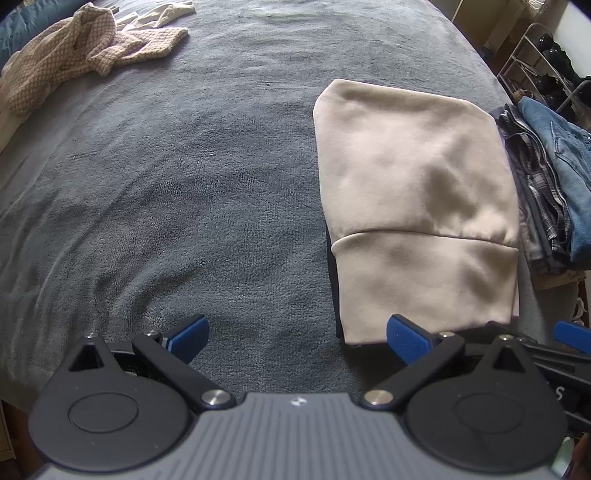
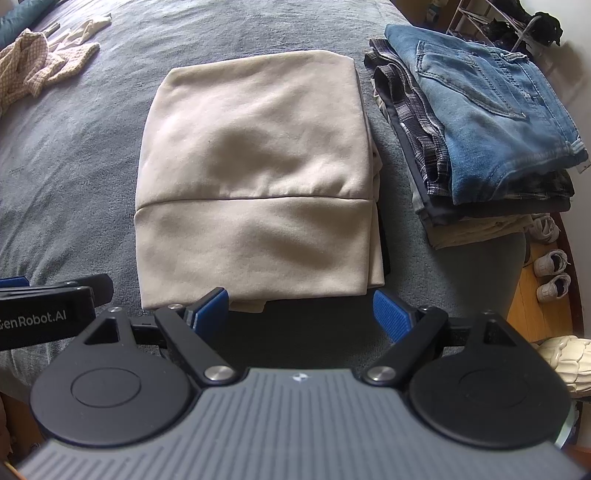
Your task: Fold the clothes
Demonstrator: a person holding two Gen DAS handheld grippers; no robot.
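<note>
A folded beige garment (image 1: 417, 206) (image 2: 258, 177) lies flat on the grey-blue bed cover (image 1: 207, 177) (image 2: 74, 155). My left gripper (image 1: 297, 338) hovers over bare cover just left of its near edge, jaws wide apart and empty. In the right wrist view my right gripper (image 2: 301, 312) hangs at the garment's near edge, open, with nothing between its blue pads (image 2: 389, 314). An unfolded checked beige garment (image 1: 74, 55) (image 2: 33, 66) lies crumpled at the far left, with a cream piece (image 1: 166, 14) (image 2: 83, 31) behind it.
A stack of folded clothes topped by blue jeans (image 2: 491, 110) (image 1: 557, 158) sits to the right of the beige garment, near the bed's edge. White shoes (image 2: 552, 275) stand on the wooden floor beyond. A wire rack (image 1: 535, 62) stands at the far right.
</note>
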